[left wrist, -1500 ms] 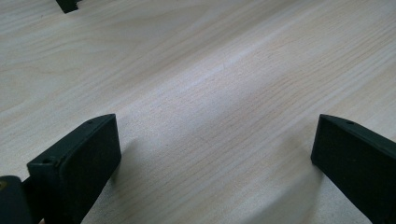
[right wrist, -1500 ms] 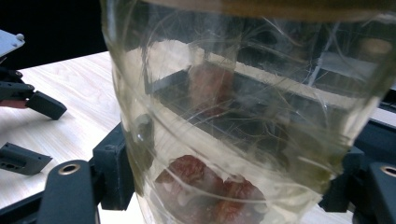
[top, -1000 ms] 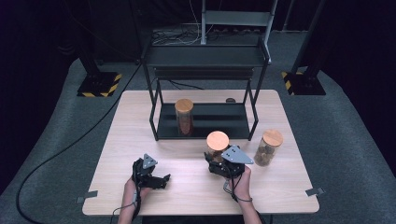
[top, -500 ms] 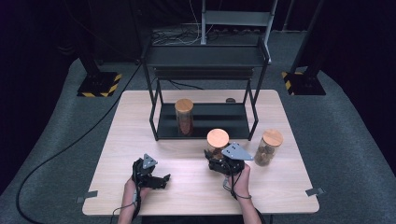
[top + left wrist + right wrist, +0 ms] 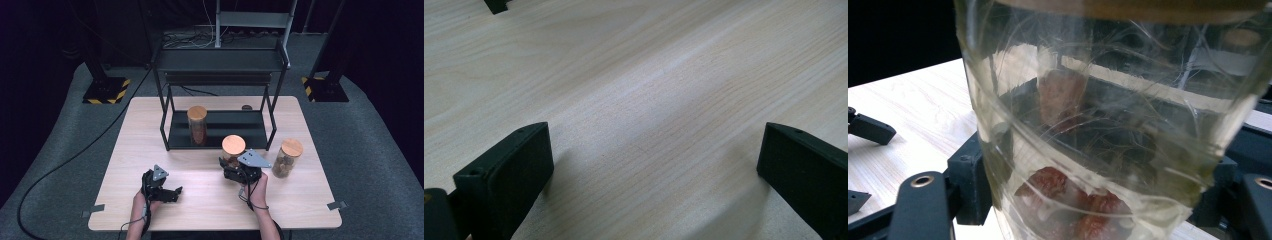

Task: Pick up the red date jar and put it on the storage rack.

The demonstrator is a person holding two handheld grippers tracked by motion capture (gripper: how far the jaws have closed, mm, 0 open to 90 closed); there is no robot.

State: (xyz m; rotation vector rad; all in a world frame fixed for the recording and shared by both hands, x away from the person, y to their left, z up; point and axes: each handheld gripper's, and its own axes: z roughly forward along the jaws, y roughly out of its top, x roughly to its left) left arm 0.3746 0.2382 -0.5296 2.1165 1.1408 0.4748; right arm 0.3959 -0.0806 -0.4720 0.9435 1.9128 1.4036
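One jar [image 5: 197, 124] already stands on the rack's [image 5: 216, 131] lower shelf, a second jar [image 5: 233, 150] is clamped in the right tongs [image 5: 235, 167] just before it, a third [image 5: 286, 158] waits beside it, and the left tongs [image 5: 172, 193] gape empty.

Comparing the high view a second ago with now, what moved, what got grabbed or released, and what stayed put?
The right gripper stays clamped on the cork-lidded jar and has carried it slightly toward the person, away from the black shelf rack. Nothing was grabbed or released. The left gripper still rests open on the table; the jar on the rack and the jar at the right have not moved.
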